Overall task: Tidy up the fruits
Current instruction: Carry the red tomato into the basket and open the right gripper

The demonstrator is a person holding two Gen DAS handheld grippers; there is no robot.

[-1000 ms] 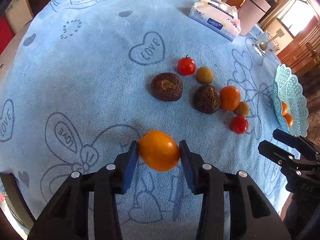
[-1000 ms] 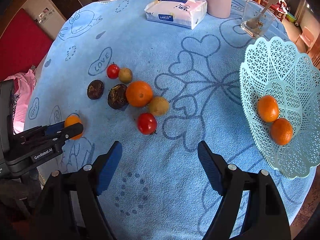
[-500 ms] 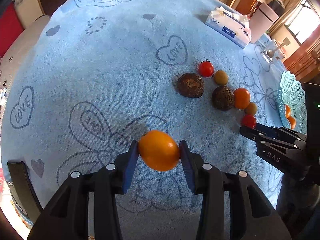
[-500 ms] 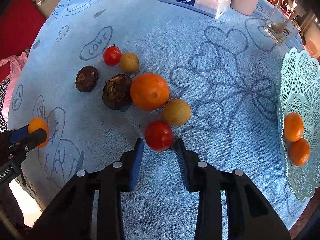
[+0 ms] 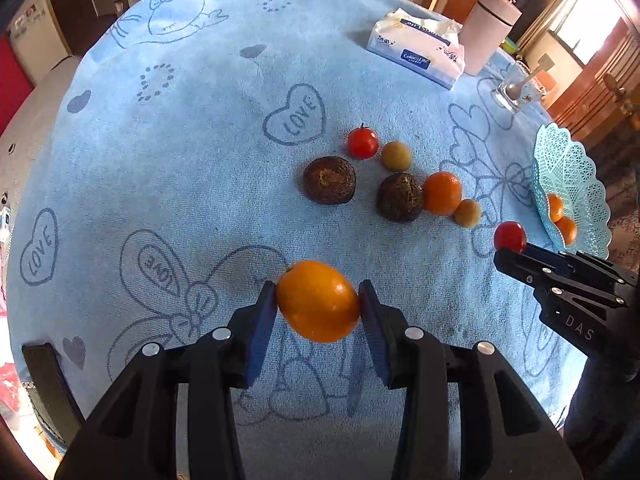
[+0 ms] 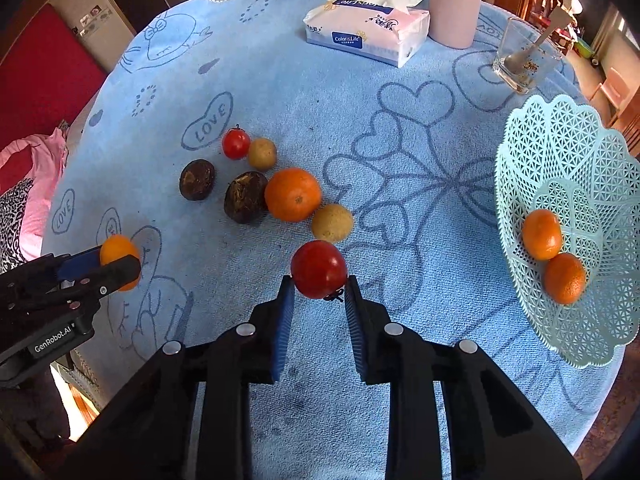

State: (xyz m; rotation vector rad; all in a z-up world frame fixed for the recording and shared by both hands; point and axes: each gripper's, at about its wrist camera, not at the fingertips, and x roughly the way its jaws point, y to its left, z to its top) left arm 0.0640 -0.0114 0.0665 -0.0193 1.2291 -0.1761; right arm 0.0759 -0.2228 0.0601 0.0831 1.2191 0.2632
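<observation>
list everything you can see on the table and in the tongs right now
oranges: four, orange; one in the left tongs, one on the cloth, two in the basket
tomatoes: two, red; one in the right tongs, one on the cloth by a LOVE heart
small round fruits: two, yellow-tan; on the cloth
dark fruits: two, brown; on the cloth left of the loose orange
basket: one, mint green; right edge of the table
tissue pack: one, white and pink; far side
cylinder: one, pale pink; beside the tissues
glass: one, clear, spoon inside; far right
cloth: one, light blue, covers the table
left tongs: black, blue pads, shut on an orange
right tongs: black, blue pads, shut on a tomato
</observation>
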